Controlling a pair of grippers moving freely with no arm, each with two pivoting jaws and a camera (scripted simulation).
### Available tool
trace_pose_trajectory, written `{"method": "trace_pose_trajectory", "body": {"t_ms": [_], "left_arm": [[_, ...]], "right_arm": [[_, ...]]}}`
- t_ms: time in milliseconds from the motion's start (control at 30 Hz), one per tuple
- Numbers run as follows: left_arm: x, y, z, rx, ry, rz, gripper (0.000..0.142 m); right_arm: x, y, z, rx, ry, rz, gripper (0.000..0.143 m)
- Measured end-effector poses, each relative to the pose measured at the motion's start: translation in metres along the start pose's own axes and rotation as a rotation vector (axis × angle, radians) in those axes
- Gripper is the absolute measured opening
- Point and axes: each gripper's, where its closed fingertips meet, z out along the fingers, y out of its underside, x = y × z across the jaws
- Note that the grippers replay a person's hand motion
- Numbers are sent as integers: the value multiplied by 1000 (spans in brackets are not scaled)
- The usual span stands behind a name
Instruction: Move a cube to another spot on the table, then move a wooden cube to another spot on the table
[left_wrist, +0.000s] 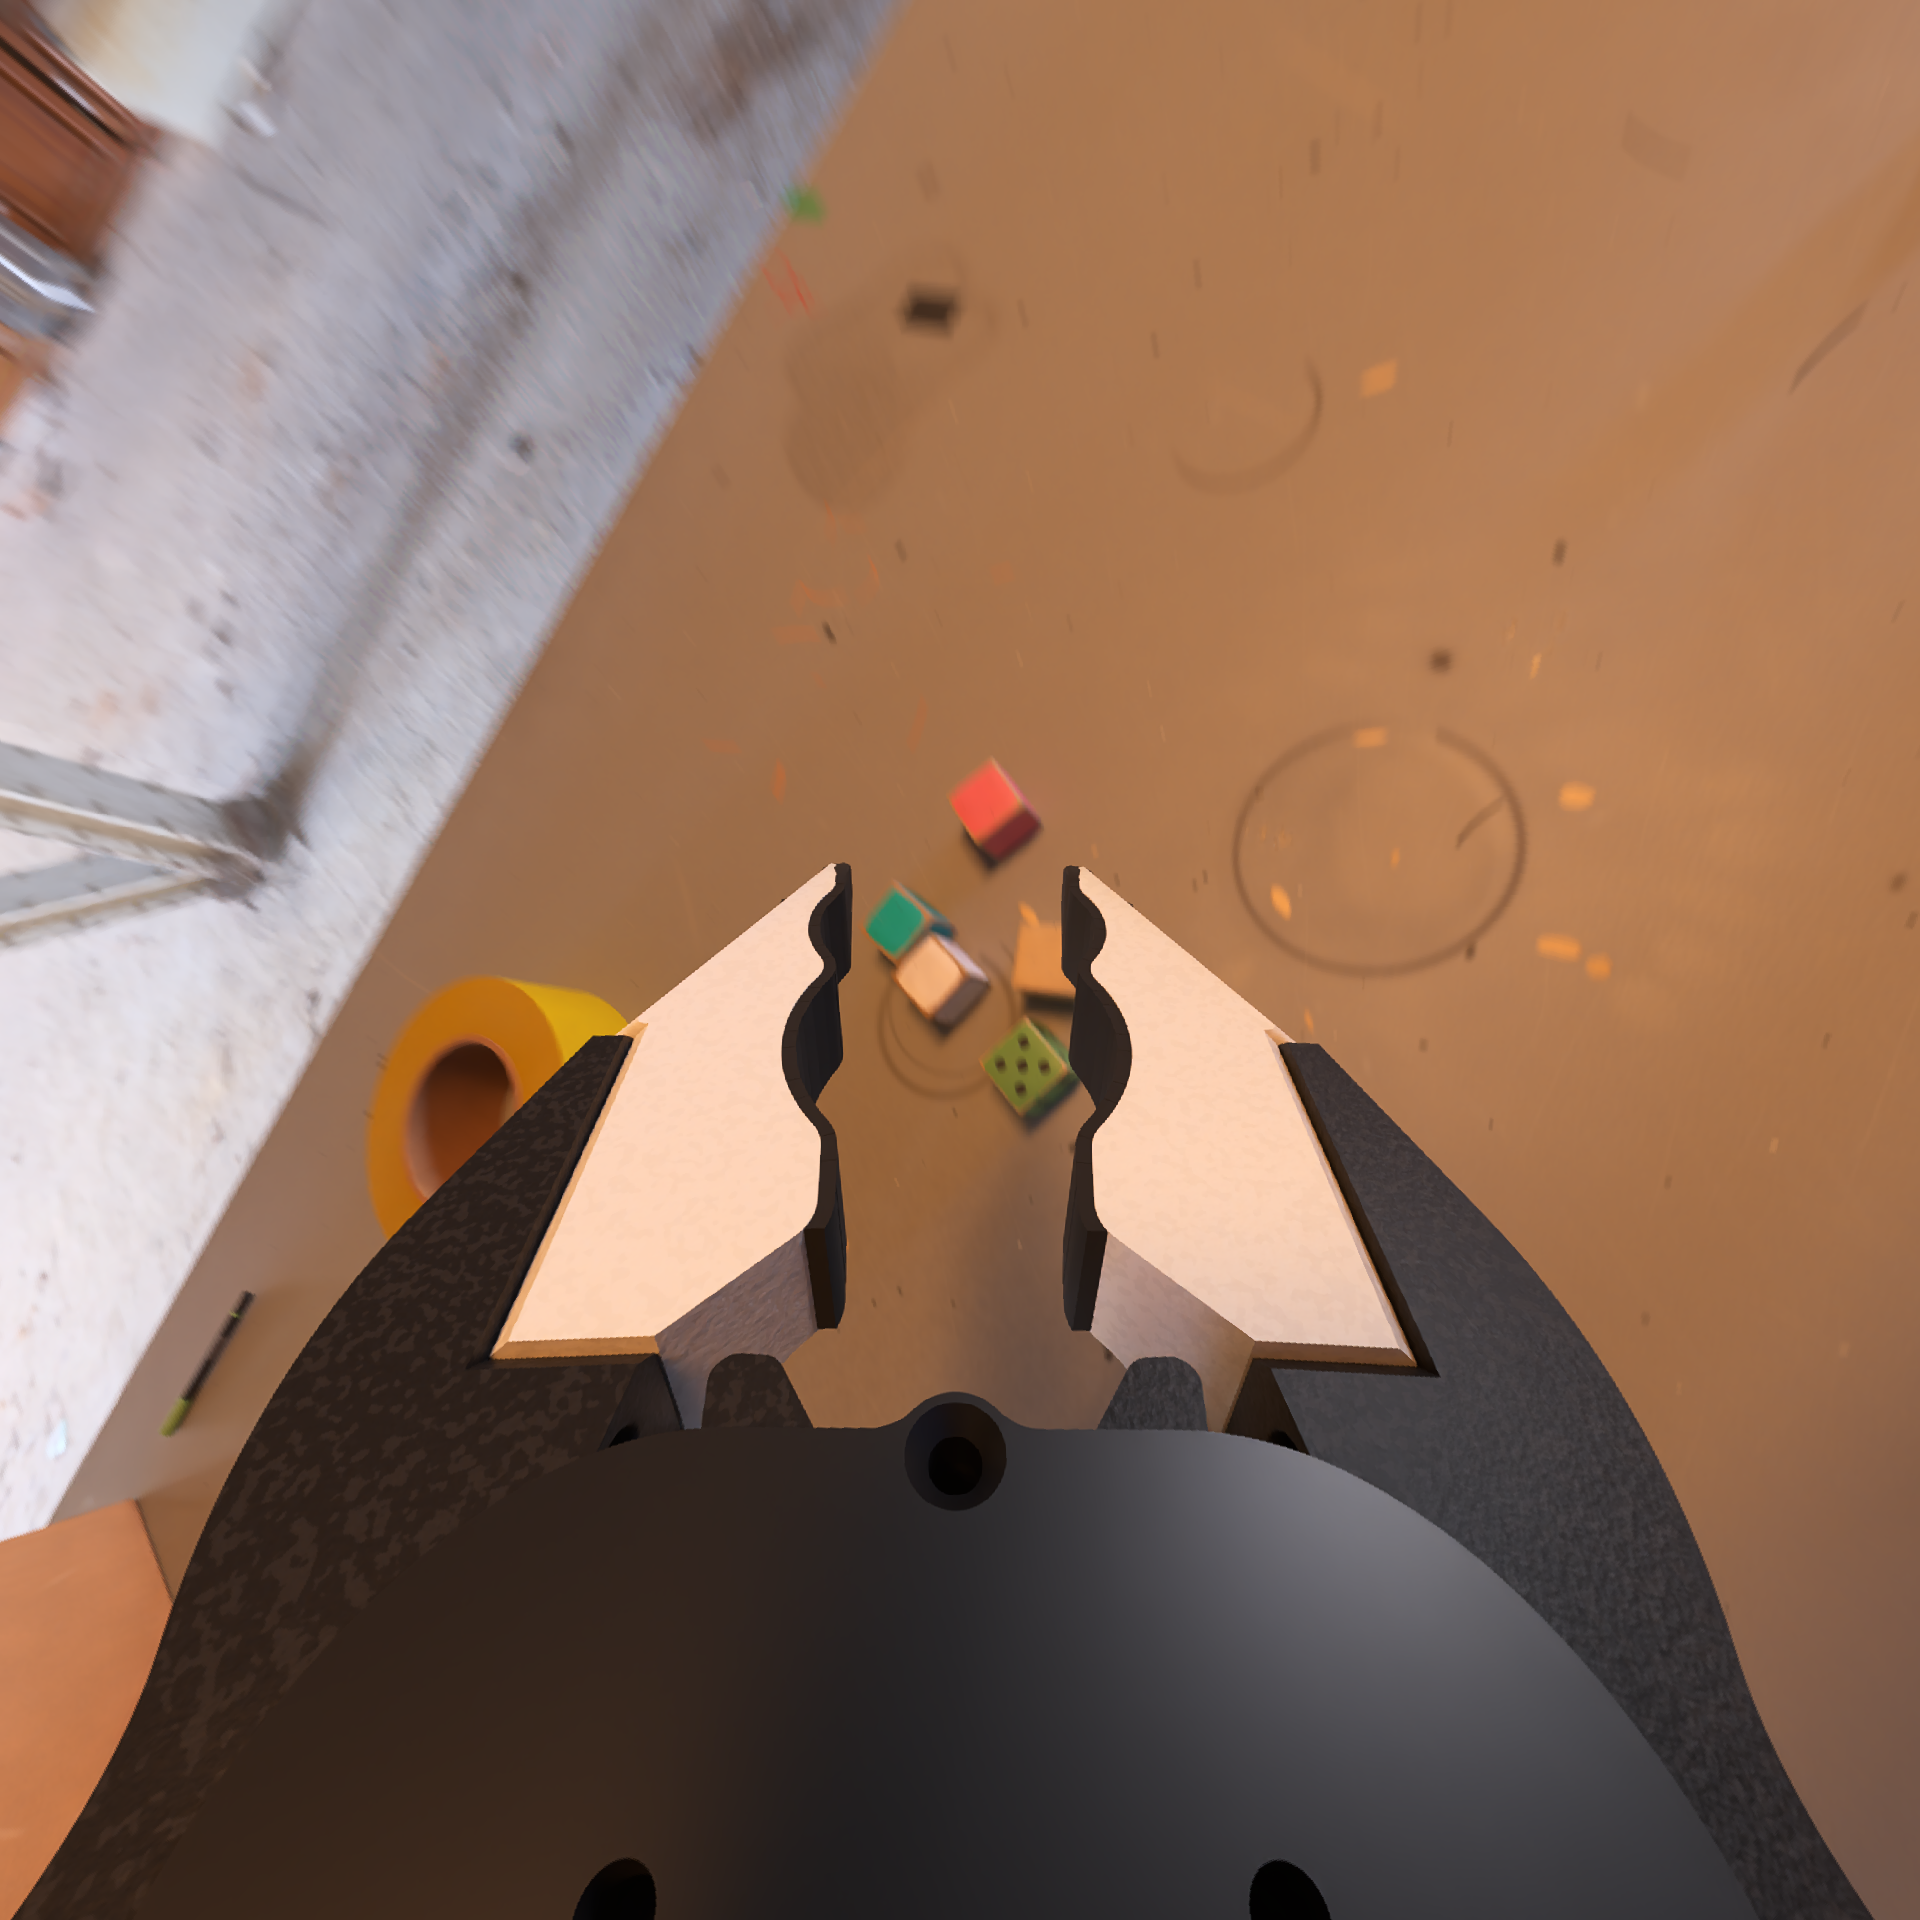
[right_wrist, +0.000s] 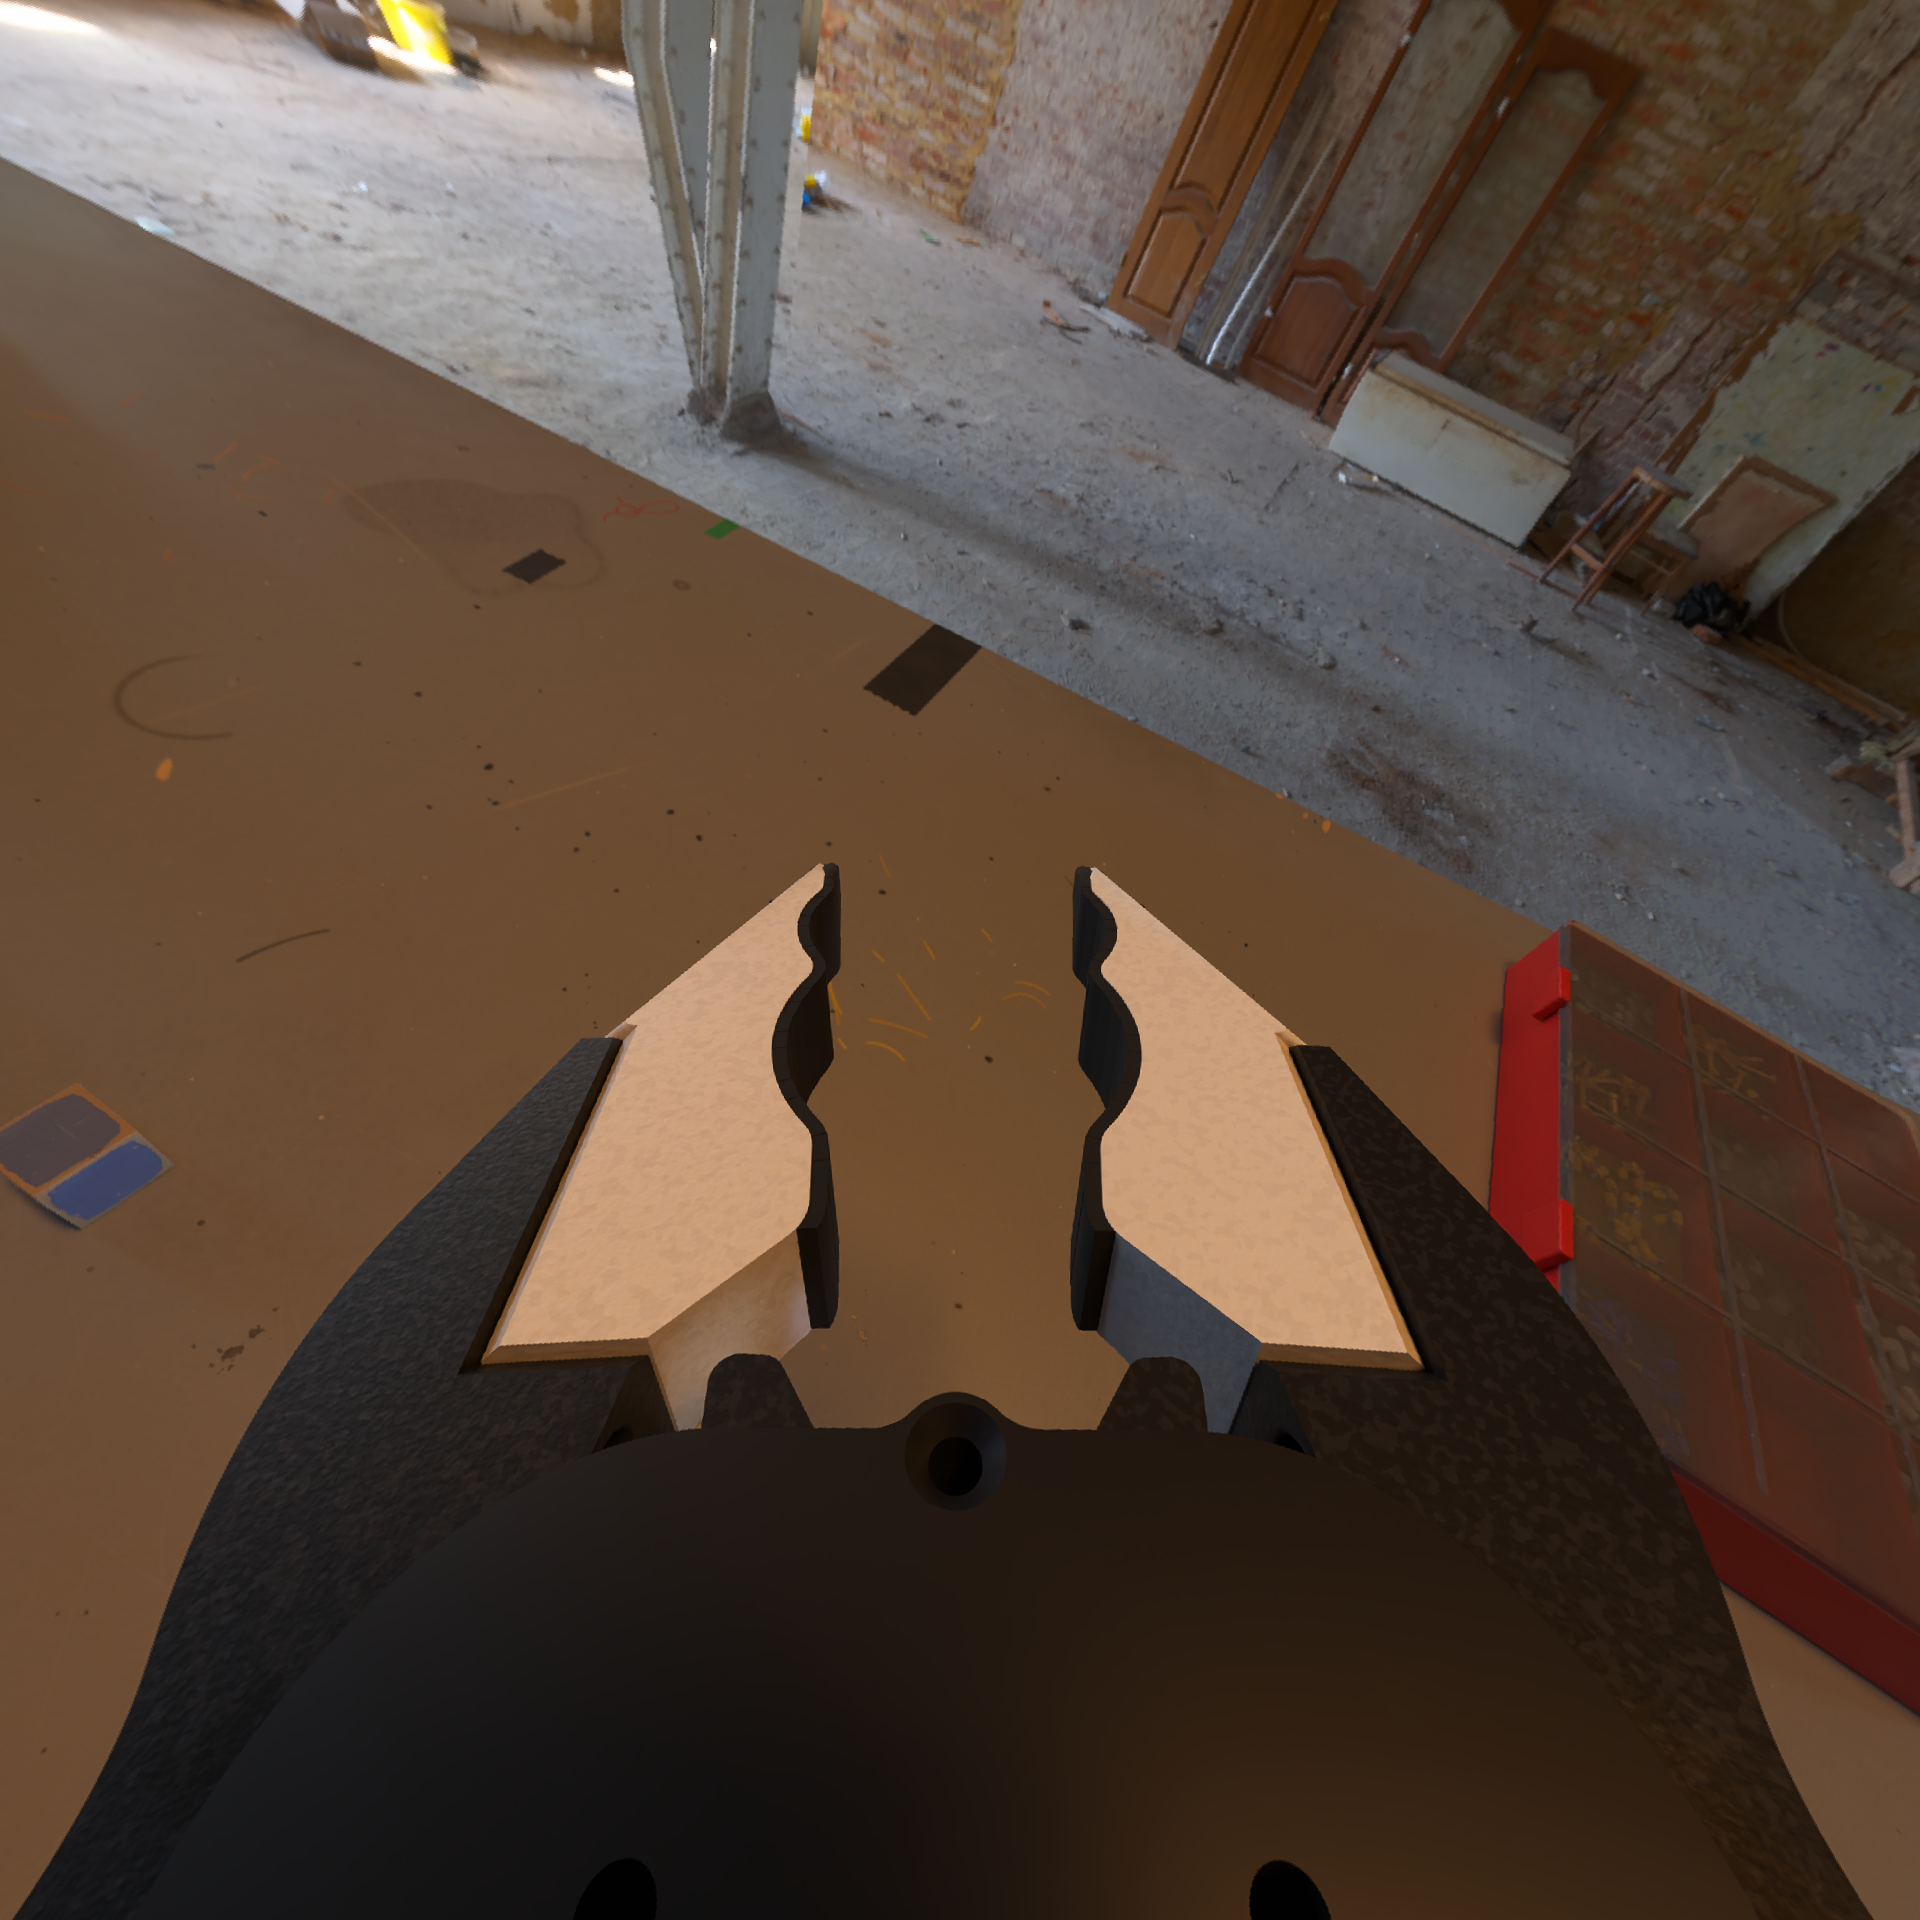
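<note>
Five small cubes lie clustered on the brown counter (left_wrist: 1351, 520) below the left hand-held gripper (left_wrist: 956, 883): a pale wooden cube (left_wrist: 940, 977) sits at the middle of the group, touching or all but touching a teal cube (left_wrist: 902, 920) on its far left, with a tan cube (left_wrist: 1039, 961) just beside it on the right (partly hidden behind the right fingertip), a green dotted die (left_wrist: 1027, 1070) nearer the camera and a red cube (left_wrist: 994, 808) set apart farther out. The left hand-held gripper hovers above them with its fingers spread wide and nothing between them — the cluster shows through the gap. A yellow tape roll (left_wrist: 468, 1081) stands on edge near the counter's left border, partly behind the left finger, and a dark pen with a green tip (left_wrist: 208, 1361) lies along that same edge. The right hand-held gripper (right_wrist: 956, 883) is likewise parted wide and holds nothing, poised over a bare, scuffed stretch of the counter with no cube in its view. To its right a red box with a gridded lid (right_wrist: 1714, 1247) rests on the counter; to its left lies a small card with dark and blue patches (right_wrist: 83, 1153). Beyond the counter's edge — a concrete floor (right_wrist: 1039, 468), a metal column (right_wrist: 717, 208) and wooden doors (right_wrist: 1299, 208) leaning against a brick wall.
</note>
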Motion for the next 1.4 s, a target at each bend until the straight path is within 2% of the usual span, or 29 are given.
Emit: {"method": "trace_pose_trajectory", "body": {"t_ms": [167, 267, 433, 633, 733, 800, 933, 1000, 1100, 1167, 1233, 1300, 1400], "left_arm": [[19, 52, 51, -304, 198, -58, 31], [29, 71, 76, -420, 263, -58, 33], [33, 81, 100, -463, 265, 1, 41], [37, 99, 111, -543, 296, 3, 42], [37, 105, 116, -563, 300, 5, 39], [38, 107, 117, -569, 310, 10, 29], [34, 102, 108, -572, 294, 9, 28], [23, 94, 94, -576, 228, 14, 28], [-3, 63, 65, -514, 35, 56, 28], [-13, 26, 44, -387, -81, 83, 28], [-7, -19, 27, -217, -132, 115, 28], [16, -71, 17, -26, -116, 168, 28], [88, -133, 27, 135, 76, 268, 28]], "right_arm": [[-7, 11, 9, -60, -10, -27, 45], [-9, 19, 14, -121, -1, -39, 45], [-16, 23, 20, -150, -23, -67, 45], [-20, 25, 22, -162, -44, -80, 45], [-22, 25, 23, -166, -49, -84, 45], [-23, 26, 23, -168, -54, -86, 45], [-24, 27, 24, -176, -59, -91, 45], [-24, 28, 24, -179, -57, -92, 45], [-22, 28, 23, -181, -52, -94, 45], [-20, 28, 22, -179, -47, -92, 45], [-19, 27, 21, -174, -43, -87, 45], [-19, 26, 20, -169, -44, -85, 45], [-20, 25, 21, -169, -47, -87, 45]]}}
